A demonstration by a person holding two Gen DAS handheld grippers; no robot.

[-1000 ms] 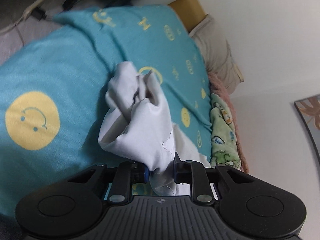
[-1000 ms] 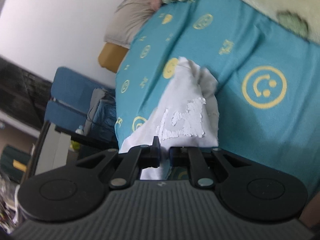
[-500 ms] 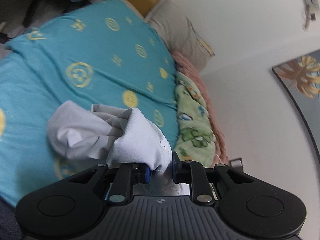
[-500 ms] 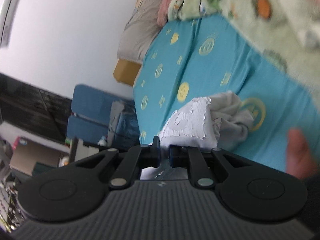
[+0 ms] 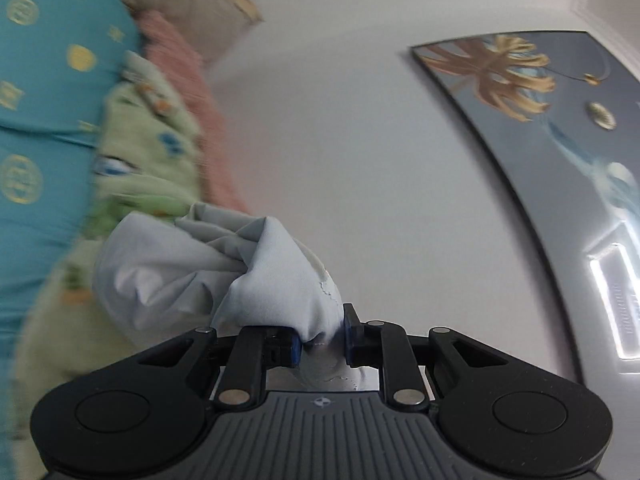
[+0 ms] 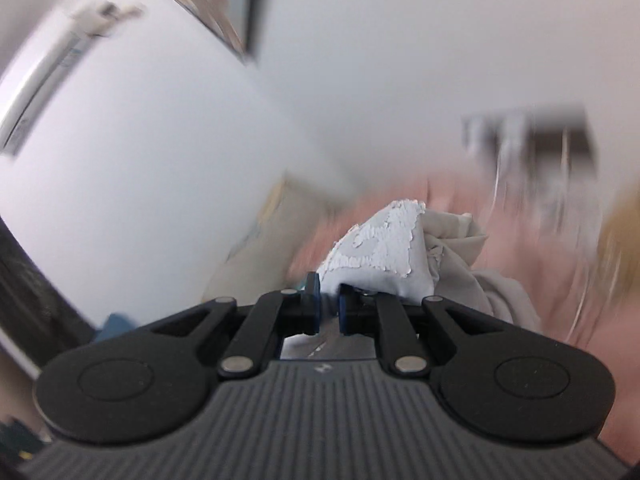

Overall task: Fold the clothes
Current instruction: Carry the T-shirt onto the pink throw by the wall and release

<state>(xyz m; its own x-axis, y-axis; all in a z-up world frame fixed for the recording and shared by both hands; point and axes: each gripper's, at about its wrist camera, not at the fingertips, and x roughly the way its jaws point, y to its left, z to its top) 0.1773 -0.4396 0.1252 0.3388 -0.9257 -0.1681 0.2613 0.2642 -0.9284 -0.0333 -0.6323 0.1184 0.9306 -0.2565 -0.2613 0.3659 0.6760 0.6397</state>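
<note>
A pale grey-white garment (image 5: 208, 276) with a cracked white print hangs bunched in the air, lifted off the bed. My left gripper (image 5: 322, 338) is shut on one bunched edge of it, the cloth pinched between the blue pads. In the right wrist view the same garment (image 6: 384, 252) shows its flaking print facing up. My right gripper (image 6: 329, 308) is shut on a thin edge of it. The rest of the cloth droops to the right of those fingers. Both views are blurred by fast motion.
A bed with a teal smiley-print cover (image 5: 36, 120) lies at the left, with a green patterned blanket (image 5: 132, 148), a pink blanket (image 5: 192, 92) and a beige pillow (image 5: 200, 4) along the white wall. A framed picture (image 5: 540, 120) hangs on the wall at the right.
Both grippers have swung up and away from the bed with the garment held between them. The views now face the wall and bedding rather than the teal cover. The grips have not changed.
</note>
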